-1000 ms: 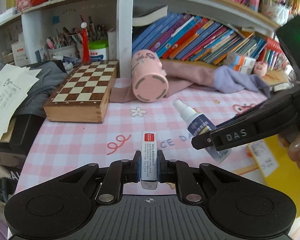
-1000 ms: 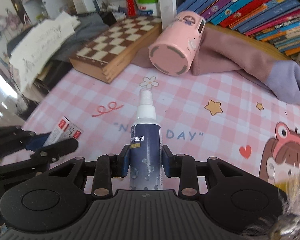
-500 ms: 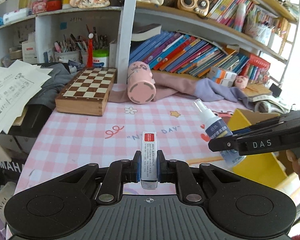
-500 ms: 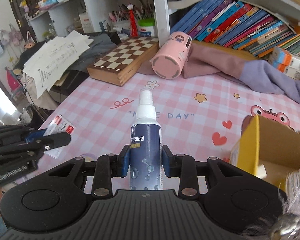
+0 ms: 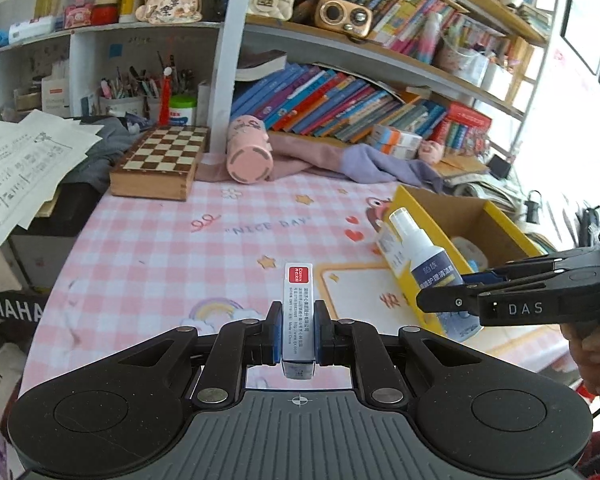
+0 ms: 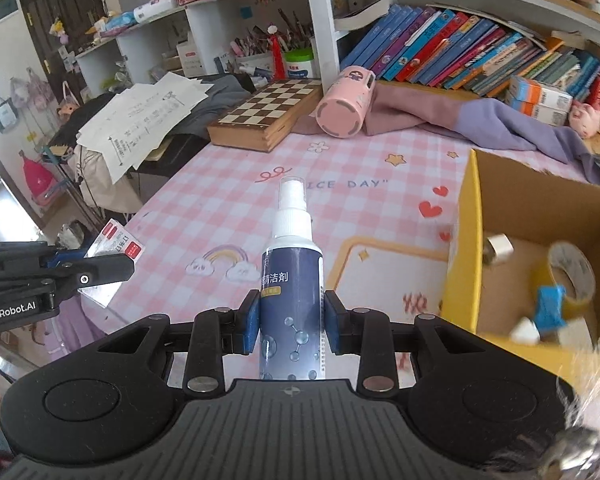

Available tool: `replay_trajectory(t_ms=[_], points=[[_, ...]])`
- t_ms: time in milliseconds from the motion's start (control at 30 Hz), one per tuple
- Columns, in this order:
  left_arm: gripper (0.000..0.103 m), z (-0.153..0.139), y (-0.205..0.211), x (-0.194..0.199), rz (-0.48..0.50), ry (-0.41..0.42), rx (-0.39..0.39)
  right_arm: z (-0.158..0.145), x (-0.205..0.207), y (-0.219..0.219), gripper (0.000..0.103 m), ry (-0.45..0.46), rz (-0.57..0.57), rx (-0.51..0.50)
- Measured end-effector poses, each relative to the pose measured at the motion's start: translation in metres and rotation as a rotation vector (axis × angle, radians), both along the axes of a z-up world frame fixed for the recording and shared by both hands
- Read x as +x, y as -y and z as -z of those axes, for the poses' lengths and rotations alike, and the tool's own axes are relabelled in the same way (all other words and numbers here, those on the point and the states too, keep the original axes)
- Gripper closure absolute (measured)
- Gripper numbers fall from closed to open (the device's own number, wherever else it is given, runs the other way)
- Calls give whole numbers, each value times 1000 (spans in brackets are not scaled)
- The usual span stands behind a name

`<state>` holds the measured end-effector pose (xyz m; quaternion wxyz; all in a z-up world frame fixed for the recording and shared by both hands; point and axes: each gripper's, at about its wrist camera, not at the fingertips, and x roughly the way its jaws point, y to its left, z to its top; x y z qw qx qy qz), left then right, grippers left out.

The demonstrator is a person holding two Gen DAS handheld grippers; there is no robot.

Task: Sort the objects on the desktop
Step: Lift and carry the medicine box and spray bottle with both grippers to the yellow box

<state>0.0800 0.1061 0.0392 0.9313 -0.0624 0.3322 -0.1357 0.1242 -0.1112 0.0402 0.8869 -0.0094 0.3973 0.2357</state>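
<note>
My left gripper [image 5: 297,330] is shut on a small white box with a red label [image 5: 297,304], held above the pink checked tablecloth [image 5: 172,256]. My right gripper [image 6: 291,320] is shut on a spray bottle with a dark blue label [image 6: 291,280], nozzle pointing away. In the left wrist view the spray bottle [image 5: 424,260] hangs beside the yellow cardboard box [image 5: 496,220], with the right gripper [image 5: 460,300] coming in from the right edge. The yellow box [image 6: 464,240] in the right wrist view holds a tape roll [image 6: 572,272] and small items. The left gripper [image 6: 96,264] shows at the left edge there.
A wooden chessboard box [image 5: 160,164] and a pink cup on its side [image 5: 248,156] lie at the back of the table. Pink and purple cloth [image 5: 360,164] lies below the bookshelf [image 5: 340,108]. Loose papers [image 5: 24,168] overhang the left side.
Both grippers pulled back and rose a little with their objects still held. The yellow box has come into view on the right, and the spray bottle now hangs beside it.
</note>
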Motion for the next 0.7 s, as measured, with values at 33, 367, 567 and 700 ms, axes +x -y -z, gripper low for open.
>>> replay_trajectory(t_ms=[33, 367, 567, 700], points=[[90, -1, 0, -5, 2, 2, -7, 0, -7, 2, 73, 0, 11, 3], [90, -5, 7, -47, 16, 2, -62, 14, -79, 23, 73, -23, 103, 8], [90, 3, 15, -57, 51, -42, -78, 20, -106, 34, 73, -54, 146, 6], [90, 10, 27, -61, 91, -76, -91, 22, -123, 47, 73, -61, 196, -1]])
